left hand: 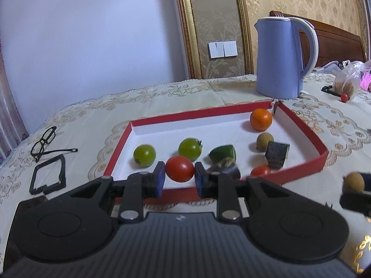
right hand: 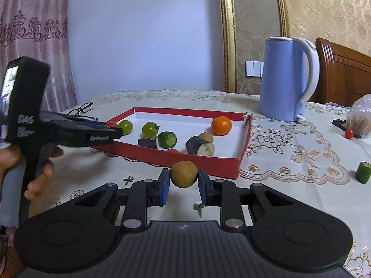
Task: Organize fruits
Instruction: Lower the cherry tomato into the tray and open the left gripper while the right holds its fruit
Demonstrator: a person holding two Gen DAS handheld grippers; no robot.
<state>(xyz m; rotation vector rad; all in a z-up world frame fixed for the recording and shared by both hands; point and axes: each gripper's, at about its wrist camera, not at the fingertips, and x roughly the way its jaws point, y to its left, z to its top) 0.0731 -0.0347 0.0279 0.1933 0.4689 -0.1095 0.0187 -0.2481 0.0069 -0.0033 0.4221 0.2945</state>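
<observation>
The table [right hand: 289,173] wears a cream embroidered cloth; at its far side stands a blue kettle [right hand: 287,78], well clear of the work; nearer lies the red tray [left hand: 301,169], shallow, white inside, already holding most of the produce: an orange [left hand: 260,119] in the far right corner, two green tomatoes [left hand: 190,149] toward the left, a cut cucumber piece [left hand: 222,154], dark aubergine chunks [left hand: 277,154] and a small brown fruit [left hand: 264,141] beside them.

The left tongs [left hand: 180,178] pinch a red tomato [left hand: 179,168], held over the tray's near edge, just inside the rim as far as the left view shows; the right tongs [right hand: 183,183] pinch a brown round fruit [right hand: 184,173], held above the cloth just short of the tray's near wall.

My judgement is that the step in hand is carrying both fruits into the tray; to do it well, each should clear the red wall before coming down, since a snagged rim would drag the light tray across the cloth; set each in a bare white patch, like beside like, and ease the pads apart only once it rests, because both are round and will roll into their neighbours.

A green cucumber stub [right hand: 363,172] on the cloth at the right and a tiny red tomato [right hand: 349,133] by a plastic bag [right hand: 361,118] remain outside the tray.
</observation>
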